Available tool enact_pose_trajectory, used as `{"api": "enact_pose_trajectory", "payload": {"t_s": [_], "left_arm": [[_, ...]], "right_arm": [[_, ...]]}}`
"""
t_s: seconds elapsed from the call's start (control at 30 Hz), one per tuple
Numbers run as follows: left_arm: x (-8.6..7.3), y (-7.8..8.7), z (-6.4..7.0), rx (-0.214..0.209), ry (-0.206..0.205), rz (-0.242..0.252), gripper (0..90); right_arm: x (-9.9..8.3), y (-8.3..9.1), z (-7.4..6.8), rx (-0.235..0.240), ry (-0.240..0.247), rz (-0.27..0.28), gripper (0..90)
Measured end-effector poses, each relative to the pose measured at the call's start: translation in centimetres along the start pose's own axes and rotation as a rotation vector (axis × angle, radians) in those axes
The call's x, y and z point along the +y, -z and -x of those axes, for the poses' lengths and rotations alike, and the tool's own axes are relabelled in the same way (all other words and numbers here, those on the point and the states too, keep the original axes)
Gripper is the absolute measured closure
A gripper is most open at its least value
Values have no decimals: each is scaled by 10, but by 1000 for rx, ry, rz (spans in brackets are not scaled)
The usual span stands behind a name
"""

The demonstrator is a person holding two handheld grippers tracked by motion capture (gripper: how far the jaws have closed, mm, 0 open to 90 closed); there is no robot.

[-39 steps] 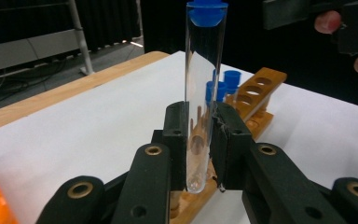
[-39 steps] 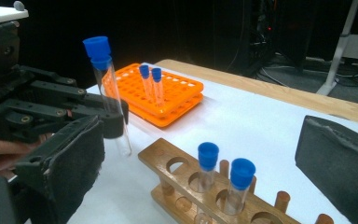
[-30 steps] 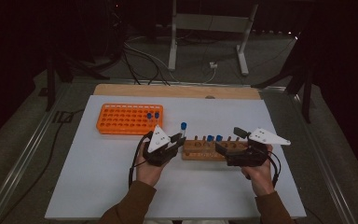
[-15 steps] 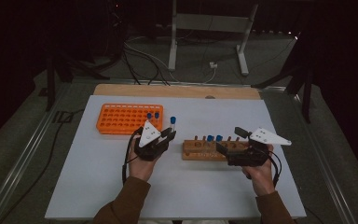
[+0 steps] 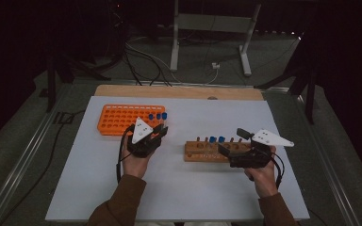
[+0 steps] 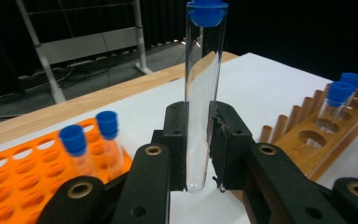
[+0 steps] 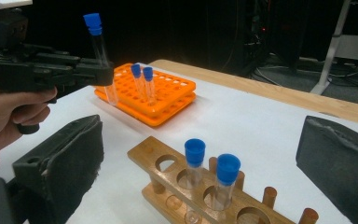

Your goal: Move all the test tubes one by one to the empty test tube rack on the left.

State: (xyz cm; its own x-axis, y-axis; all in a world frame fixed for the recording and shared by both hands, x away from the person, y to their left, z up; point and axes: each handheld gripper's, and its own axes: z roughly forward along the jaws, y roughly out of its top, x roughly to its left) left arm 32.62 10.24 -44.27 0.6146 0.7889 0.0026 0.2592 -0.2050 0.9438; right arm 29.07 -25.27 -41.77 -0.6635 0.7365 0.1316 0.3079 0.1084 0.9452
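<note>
My left gripper [image 5: 160, 129] [image 6: 198, 154] is shut on a clear test tube with a blue cap [image 6: 200, 93] [image 7: 97, 44], held upright just off the right end of the orange rack [image 5: 122, 120] [image 6: 9, 182]. Two capped tubes [image 6: 91, 140] [image 7: 142, 81] stand in that rack's near corner. The wooden rack [image 5: 200, 153] [image 7: 163, 179] lies to the right and holds two capped tubes [image 5: 217, 139] [image 7: 212, 175]. My right gripper [image 5: 231, 141] [image 7: 205, 158] is open around the wooden rack's right end, with its pads [image 7: 70, 158] apart.
A white mat [image 5: 179, 188] covers the table, and a wooden board edge [image 5: 179, 92] runs along the back. Beyond it are a metal stand [image 5: 207, 28] and cables on the dark floor. Metal rails flank both sides of the table.
My left gripper has carried the capped tube from the wooden rack leftward and back to the orange rack's right end. The right gripper has stayed put.
</note>
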Motion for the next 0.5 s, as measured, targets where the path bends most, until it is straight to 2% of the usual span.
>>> {"api": "enact_pose_trajectory", "payload": {"t_s": [0.5], "left_arm": [[-4, 1, -25, 93, 36, 2, 783]], "right_arm": [[-1, -1, 0, 3, 0, -5, 10]]}}
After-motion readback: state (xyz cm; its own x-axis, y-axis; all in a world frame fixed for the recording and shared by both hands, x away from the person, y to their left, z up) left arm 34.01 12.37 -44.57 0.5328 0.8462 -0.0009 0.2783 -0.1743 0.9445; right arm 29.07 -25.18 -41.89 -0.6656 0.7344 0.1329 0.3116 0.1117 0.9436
